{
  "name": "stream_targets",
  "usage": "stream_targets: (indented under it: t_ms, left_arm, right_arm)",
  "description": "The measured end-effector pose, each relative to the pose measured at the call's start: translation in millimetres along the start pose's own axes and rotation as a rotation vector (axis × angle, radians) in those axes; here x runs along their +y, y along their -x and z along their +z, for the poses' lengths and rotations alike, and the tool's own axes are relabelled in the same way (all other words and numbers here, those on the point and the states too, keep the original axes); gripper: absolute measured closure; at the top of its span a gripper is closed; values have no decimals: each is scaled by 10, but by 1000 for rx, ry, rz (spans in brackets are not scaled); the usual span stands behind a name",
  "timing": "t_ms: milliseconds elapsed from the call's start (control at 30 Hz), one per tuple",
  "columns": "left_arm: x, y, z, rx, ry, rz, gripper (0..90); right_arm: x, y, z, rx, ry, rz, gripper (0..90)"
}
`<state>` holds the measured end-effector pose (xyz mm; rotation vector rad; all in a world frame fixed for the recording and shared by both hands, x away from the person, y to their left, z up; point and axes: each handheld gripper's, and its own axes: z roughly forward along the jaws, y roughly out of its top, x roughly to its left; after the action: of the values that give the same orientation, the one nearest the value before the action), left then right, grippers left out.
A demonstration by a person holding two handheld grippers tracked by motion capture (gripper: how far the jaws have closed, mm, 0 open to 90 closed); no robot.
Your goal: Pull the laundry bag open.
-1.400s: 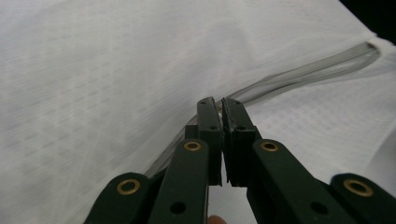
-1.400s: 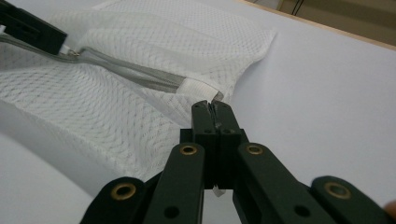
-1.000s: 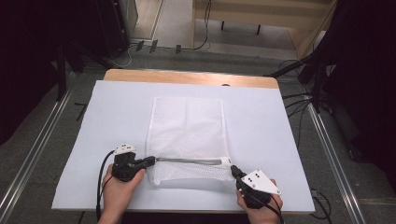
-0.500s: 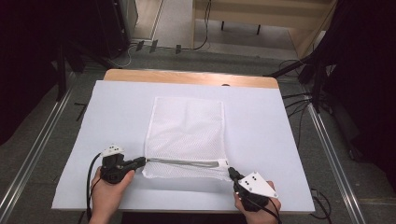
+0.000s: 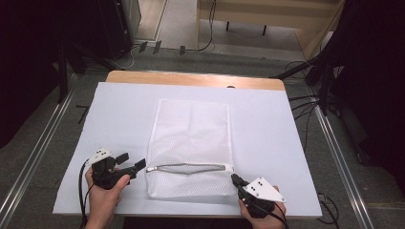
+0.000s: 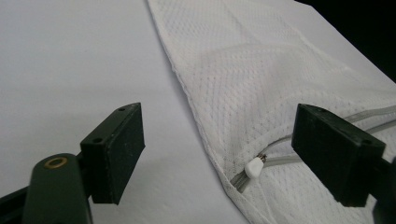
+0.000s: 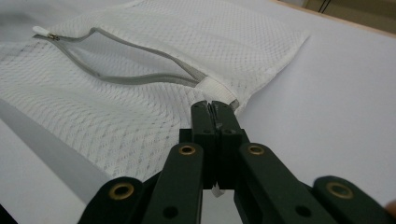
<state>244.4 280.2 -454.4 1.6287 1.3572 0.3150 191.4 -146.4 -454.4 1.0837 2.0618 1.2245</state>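
Black jaws of our left gripper have just been opening, now spread, nothing between, white zipper pull free just beyond. Our right gripper pressed together, pinching bag's zipper-end corner. White mesh laundry bag flat mid-table on white sheet, zipper gaping along near edge. Risk, we judge: corner slipping from right pinch, thin mesh bunching, zipper sagging shut.

A wooden table carries a white sheet covering nearly all of its top, and flat on the sheet's middle lies a white mesh bag, its grey zipper toward the near edge.
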Motion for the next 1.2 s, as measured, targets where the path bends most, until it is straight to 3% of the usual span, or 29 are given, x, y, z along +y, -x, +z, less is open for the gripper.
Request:
stream_targets:
  t_ms: [100,167,300,500,700,900,1033,1200]
  left_arm:
    - [1,-10,-15,-3,8,3,142]
    - [-4,-18,-35,-10,12,26,129]
    - [-6,-40,-69,-18,27,35,127]
    - [-7,-64,-117,25,41,86,103]
    - [3,-103,-166,43,50,127,25]
    - [31,-155,-232,55,60,171,0]
    - [51,-245,-296,81,77,165,0]
    - [57,-361,-369,118,62,166,0]
  right_arm:
    - [-39,53,12,1,2,26,562]
    - [-43,123,6,-10,-12,53,423]
    - [-25,303,-52,3,19,115,311]
    - [-51,561,-83,-23,16,133,146]
    - [-106,839,-122,-36,25,181,49]
    - [-161,1072,-188,-61,36,217,25]
    - [-218,1221,-215,-73,22,239,10]
    - [-265,1384,-283,-96,40,274,0]
